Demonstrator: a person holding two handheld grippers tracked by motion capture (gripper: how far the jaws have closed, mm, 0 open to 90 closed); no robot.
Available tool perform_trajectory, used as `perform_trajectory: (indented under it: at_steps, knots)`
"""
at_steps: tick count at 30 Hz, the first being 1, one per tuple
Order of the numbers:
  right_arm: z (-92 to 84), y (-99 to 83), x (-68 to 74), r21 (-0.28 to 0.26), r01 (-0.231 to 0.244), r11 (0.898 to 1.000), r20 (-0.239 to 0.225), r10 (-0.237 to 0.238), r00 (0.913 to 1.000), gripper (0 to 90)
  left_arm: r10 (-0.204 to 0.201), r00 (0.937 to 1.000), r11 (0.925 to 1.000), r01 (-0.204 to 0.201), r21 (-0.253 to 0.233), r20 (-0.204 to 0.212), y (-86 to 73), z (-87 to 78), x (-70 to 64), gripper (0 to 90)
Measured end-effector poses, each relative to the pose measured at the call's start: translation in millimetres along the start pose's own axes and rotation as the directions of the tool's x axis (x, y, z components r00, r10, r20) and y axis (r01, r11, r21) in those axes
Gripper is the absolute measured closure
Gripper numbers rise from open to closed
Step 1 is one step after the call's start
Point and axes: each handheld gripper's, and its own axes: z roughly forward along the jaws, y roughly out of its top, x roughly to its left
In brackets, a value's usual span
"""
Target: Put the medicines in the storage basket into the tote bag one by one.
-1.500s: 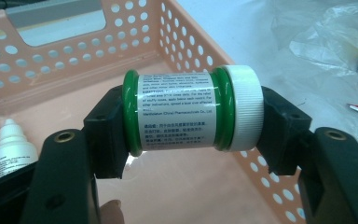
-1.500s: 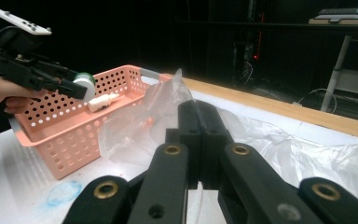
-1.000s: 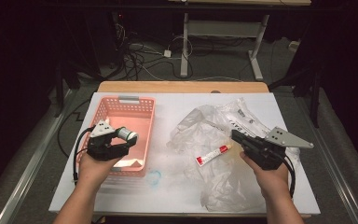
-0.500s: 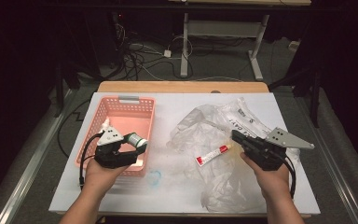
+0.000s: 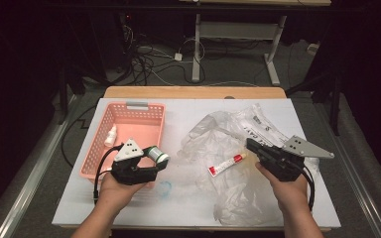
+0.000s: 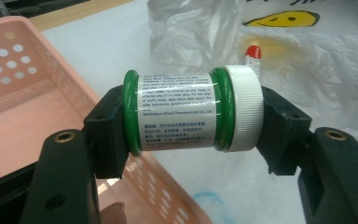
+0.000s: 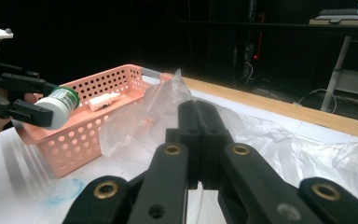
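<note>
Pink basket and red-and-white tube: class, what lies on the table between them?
In the high view, between pink basket and tube lies crumpled clear plastic bag.

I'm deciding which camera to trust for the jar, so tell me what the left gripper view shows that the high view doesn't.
Left gripper view alone: the printed label text on the green jar, its white cap and base each pressed by a pad, and a yellow smiley on the plastic bag.

High view alone: the small white dropper bottle lying in the pink basket, the right gripper with jaws together beside the red and white tube, and both hands.

Both: the left gripper holding the jar by the basket's edge, the bag, the tube.
</note>
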Motion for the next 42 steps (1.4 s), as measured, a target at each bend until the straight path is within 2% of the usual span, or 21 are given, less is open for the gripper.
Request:
perform_trajectory:
  at_steps: [9, 18, 25, 33, 36, 42]
  knots:
    - [0.2, -0.1, 0.3, 0.002, 0.002, 1.0, -0.002, -0.002, 1.0, 90.0, 0.034, 0.9976, 0.9994, -0.034, 0.004, 0.061, 2.0, 10.1, -20.5, 35.0]
    - [1.3, -0.4, 1.8, 0.007, 0.002, 1.0, -0.006, -0.002, 1.0, 90.0, 0.07, 0.9912, 0.9971, -0.073, 0.022, 0.112, 1.9, 22.9, -38.0, 35.1]
    - [2.2, -0.6, 3.0, 0.009, 0.004, 1.0, -0.007, -0.004, 1.0, 90.0, 0.099, 0.9864, 0.994, -0.104, 0.033, 0.131, 1.4, 31.3, -48.8, 35.1]
    - [2.4, -0.2, 4.6, 0.007, 0.008, 1.0, -0.01, -0.008, 0.9999, 90.0, 0.105, 0.9846, 0.9929, -0.112, 0.042, 0.14, 0.7, 38.7, -54.2, 35.1]
    - [2.9, 0.0, 5.5, 0.009, 0.013, 1.0, -0.012, -0.013, 0.9998, 90.0, 0.099, 0.9832, 0.9937, -0.106, 0.036, 0.153, 1.4, 44.1, -57.2, 35.1]
    - [3.4, 0.0, 5.4, 0.009, 0.015, 1.0, -0.011, -0.015, 0.9998, 90.0, 0.128, 0.9778, 0.9906, -0.134, 0.027, 0.166, 8.7, 60.9, -68.6, 35.1]
